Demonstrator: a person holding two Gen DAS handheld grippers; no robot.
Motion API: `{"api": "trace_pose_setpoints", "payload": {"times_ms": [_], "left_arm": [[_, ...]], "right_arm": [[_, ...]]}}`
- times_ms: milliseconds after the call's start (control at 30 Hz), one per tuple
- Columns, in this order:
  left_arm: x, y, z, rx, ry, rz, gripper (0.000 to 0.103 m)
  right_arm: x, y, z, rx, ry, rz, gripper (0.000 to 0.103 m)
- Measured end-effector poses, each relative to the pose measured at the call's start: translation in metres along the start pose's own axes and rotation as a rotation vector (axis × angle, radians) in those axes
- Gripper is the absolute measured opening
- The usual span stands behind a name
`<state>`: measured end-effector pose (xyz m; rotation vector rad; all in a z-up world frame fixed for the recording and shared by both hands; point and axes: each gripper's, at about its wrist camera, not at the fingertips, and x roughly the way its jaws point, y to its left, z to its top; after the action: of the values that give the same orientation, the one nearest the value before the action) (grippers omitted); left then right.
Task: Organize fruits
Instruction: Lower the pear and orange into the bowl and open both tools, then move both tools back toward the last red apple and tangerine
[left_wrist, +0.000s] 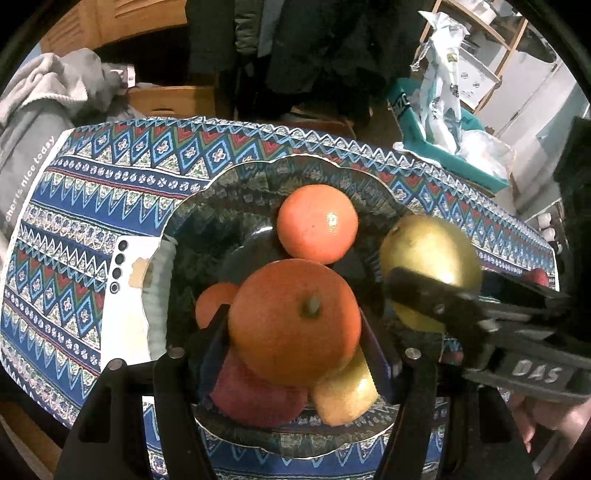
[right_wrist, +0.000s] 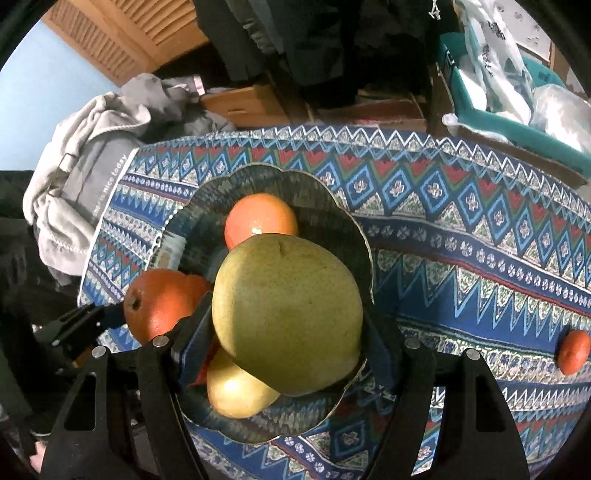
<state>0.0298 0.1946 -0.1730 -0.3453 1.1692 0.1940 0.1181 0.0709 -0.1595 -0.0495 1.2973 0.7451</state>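
Left wrist view shows your left gripper (left_wrist: 295, 332) clamped on a big round orange with a stubby green stem (left_wrist: 293, 321), its two dark fingers (left_wrist: 212, 332) pressed to the fruit's sides, directly above the dark scalloped bowl (left_wrist: 207, 221). Set it down slowly into the open hollow at the bowl's left side, since the middle is already crowded, and loosen your hold only once the fruit bears on something and cannot roll. Your right gripper (right_wrist: 286, 321) grips a large yellow-green pear-like fruit with fine speckles (right_wrist: 286, 310); it hangs over the bowl's right rim, so bring it in only after the orange has settled, or the two tools may knock.

That orange is glossy, pebbled and evenly coloured, and looks firm enough to take the squeeze. Below it lie a dull red apple (left_wrist: 255, 395) and a smaller yellow fruit (left_wrist: 343, 395); a second orange (left_wrist: 317, 223) sits at the bowl's far side, and another peeps out on the left (left_wrist: 210, 304). The bowl stands near the middle of the bench, on a blue patterned tablecloth (left_wrist: 92, 192). One small orange fruit (right_wrist: 573, 351) is not yet in the bowl, lying towards the bench's right edge.
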Motion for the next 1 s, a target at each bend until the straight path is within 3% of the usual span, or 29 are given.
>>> {"api": "trace_pose_setpoints", "payload": {"times_ms": [267, 633, 1000], "left_arm": [[-0.011, -0.009, -0.003, 0.042, -0.026, 0.004, 0.068], [-0.022, -0.015, -0.005, 0.052, -0.046, 0.011, 0.068], [-0.034, -0.034, -0.011, 0.105, -0.065, 0.011, 0.068]], "right_arm": [[-0.007, -0.008, 0.004, 0.044, -0.028, 0.05, 0.074], [-0.035, 0.012, 0.001, -0.12, -0.073, -0.159, 0.074], [-0.067, 0.006, -0.008, -0.159, -0.125, -0.266, 0.074]]}}
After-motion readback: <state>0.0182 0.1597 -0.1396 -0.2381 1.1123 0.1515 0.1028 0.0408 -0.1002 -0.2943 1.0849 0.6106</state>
